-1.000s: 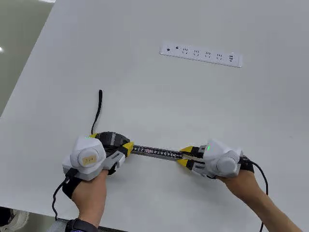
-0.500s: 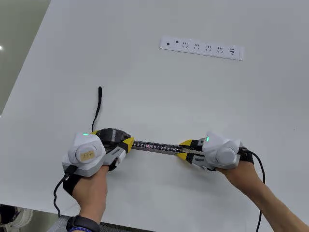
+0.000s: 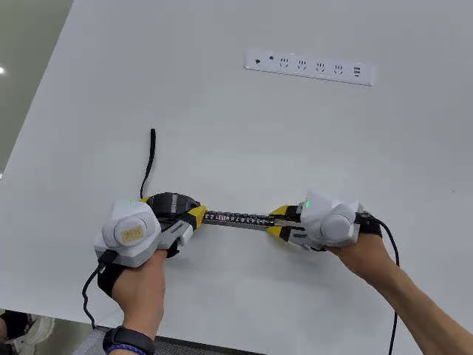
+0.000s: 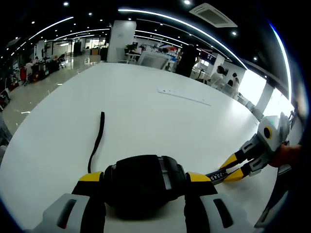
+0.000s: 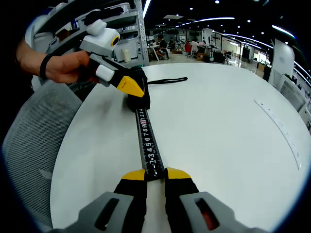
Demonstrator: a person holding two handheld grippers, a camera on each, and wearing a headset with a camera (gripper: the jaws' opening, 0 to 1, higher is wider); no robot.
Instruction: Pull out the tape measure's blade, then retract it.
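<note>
Both claws on tape measure (image 3: 171,207), blade (image 5: 146,138) partly out.
L claw (image 4: 145,178) clamped round the black tape measure, which sits on white desk (image 3: 310,148) near front edge. R claw (image 5: 155,174) pinched tight on blade's free end, w/ blade running straight btw the two along desk. Black wrist strap (image 3: 149,161) trails from tape measure across desk. Power strip (image 3: 309,67) lies well beyond.

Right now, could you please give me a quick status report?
Left gripper shut on tape measure. Right gripper shut on blade, partly extended. Power strip and strap clear of the blade.
</note>
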